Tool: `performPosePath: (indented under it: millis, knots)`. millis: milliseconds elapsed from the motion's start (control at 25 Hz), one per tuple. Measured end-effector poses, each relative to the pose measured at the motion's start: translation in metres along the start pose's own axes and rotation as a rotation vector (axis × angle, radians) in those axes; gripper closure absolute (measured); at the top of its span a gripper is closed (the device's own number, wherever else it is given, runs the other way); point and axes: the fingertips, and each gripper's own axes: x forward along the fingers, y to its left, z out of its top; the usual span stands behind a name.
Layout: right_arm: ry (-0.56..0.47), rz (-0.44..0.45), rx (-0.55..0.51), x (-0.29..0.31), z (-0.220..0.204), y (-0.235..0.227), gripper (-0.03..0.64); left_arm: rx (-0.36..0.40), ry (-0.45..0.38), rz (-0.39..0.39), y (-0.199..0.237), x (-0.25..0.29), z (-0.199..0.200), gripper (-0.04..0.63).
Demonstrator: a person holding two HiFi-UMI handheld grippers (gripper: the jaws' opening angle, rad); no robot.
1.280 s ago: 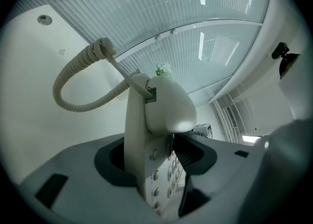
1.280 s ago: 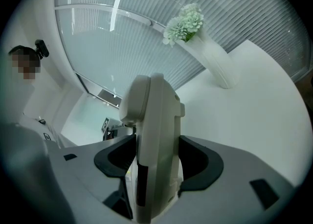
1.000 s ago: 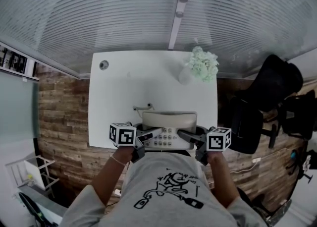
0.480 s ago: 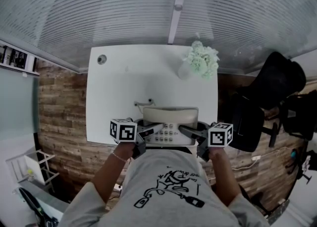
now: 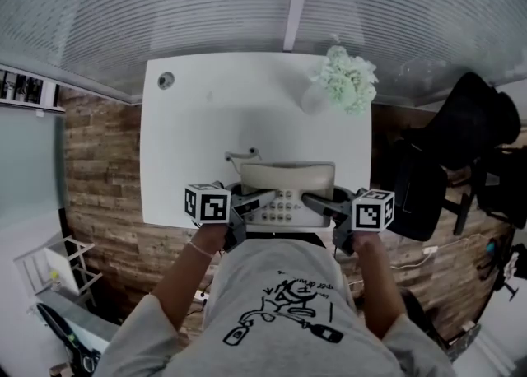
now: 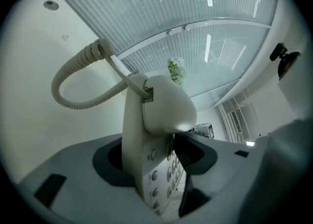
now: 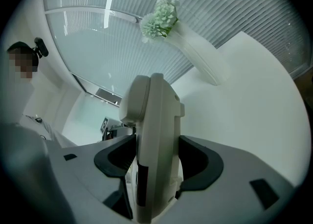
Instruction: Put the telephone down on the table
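1. Grey shirt (image 5: pixel 280 301) and two bare arms are closest, just behind the telephone (image 5: pixel 286 194).
2. The left gripper (image 5: pixel 262 197) pinches the telephone's left side, next to the buttons. Its jaws are squeezed tight on it.
3. The right gripper (image 5: pixel 313 200) pinches the telephone's right side the same way, with its jaws tight on the body.
4. So the telephone hangs between the two grippers. Its handset (image 5: pixel 286 176) lies across the far part.
5. The telephone has just come down a little. A moment ago it hung partly off the near edge of the white table (image 5: pixel 189 137). Now it is over that edge.
6. I think the job is almost done. I cannot tell if the telephone's bottom touches the table yet, so both grippers should hold on until it rests.
7. A curly cord (image 5: pixel 240 155) loops out just past the telephone's far left corner.
8. Far beyond the telephone, to its right, pale green flowers (image 5: pixel 346 79) stand at the table's back edge.
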Motion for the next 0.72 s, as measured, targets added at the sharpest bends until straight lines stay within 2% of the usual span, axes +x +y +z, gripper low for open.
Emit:
performPosePath:
  millis: [720]
  knots:
    - [0.001,-0.027,0.031,0.021,0.001,-0.040,0.333,-0.026,0.034,0.011,0.047,0.020,-0.001,0.354]
